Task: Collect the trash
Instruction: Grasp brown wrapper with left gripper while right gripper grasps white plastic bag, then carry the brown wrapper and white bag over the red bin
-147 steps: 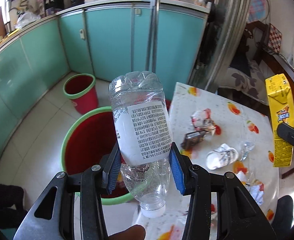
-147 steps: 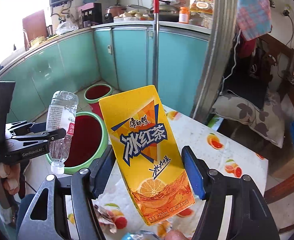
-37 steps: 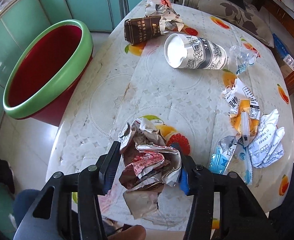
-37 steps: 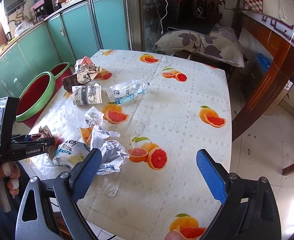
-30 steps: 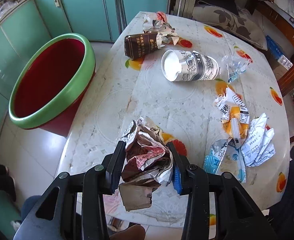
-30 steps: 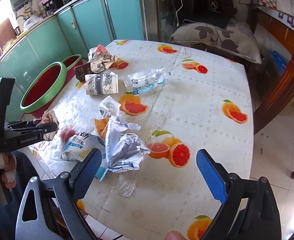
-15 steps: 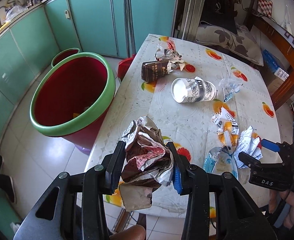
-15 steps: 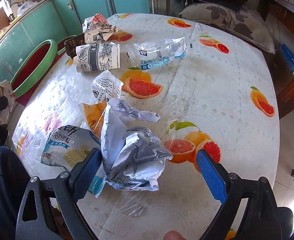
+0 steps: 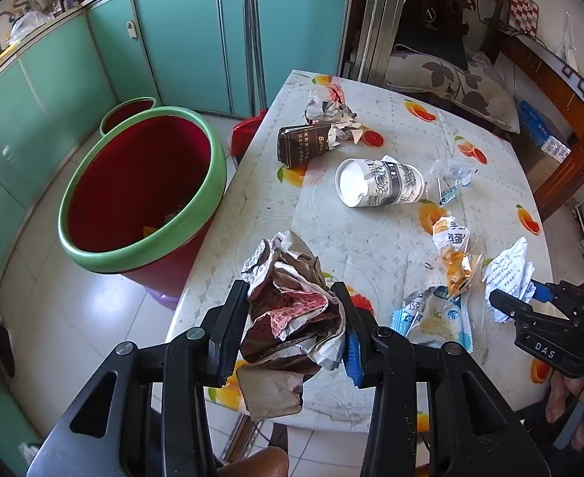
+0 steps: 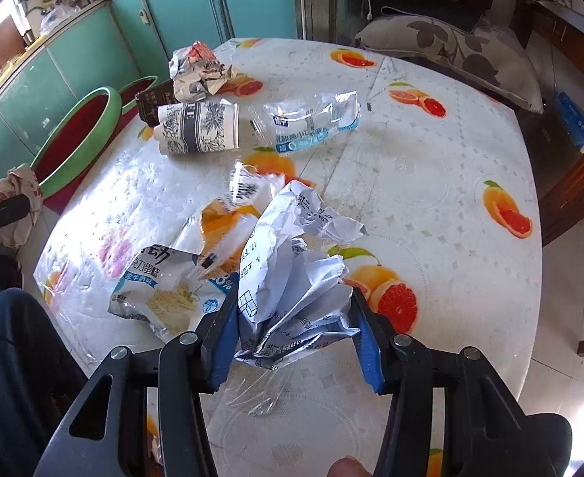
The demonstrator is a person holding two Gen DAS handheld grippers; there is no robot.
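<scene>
Clamping a brown paper wad point(image 9: 292, 318), the left gripper point(image 9: 292, 334) has both jaws pressed into the wad's sides and holds it clear of the table point(image 9: 351, 238), above the near edge. At ten o'clock from the wad a bin point(image 9: 141, 254) with a green rim and red inside stands on the floor, just beside the table edge.

The right gripper point(image 10: 296, 334) points down at a white paper wad point(image 10: 292, 278) that lies on the table between its jaws. The jaws are closing, and both blue pads already touch the crumpled sides. In the left wrist view that gripper shows at three o'clock, its tips on the same wad.

Other trash lies on the table. A blue-and-white wrapper point(image 10: 165, 286) sits at nine o'clock of the white wad, touching it, with an orange wrapper point(image 10: 228, 222) at eleven o'clock. Farther off at twelve o'clock a paper cup point(image 10: 196, 129) lies on its side, and a clear bag point(image 10: 312, 119) lies just to its right. Behind the cup are a dark carton point(image 10: 153, 103) and another crumpled paper point(image 10: 200, 75), which rests partly on the carton.
</scene>
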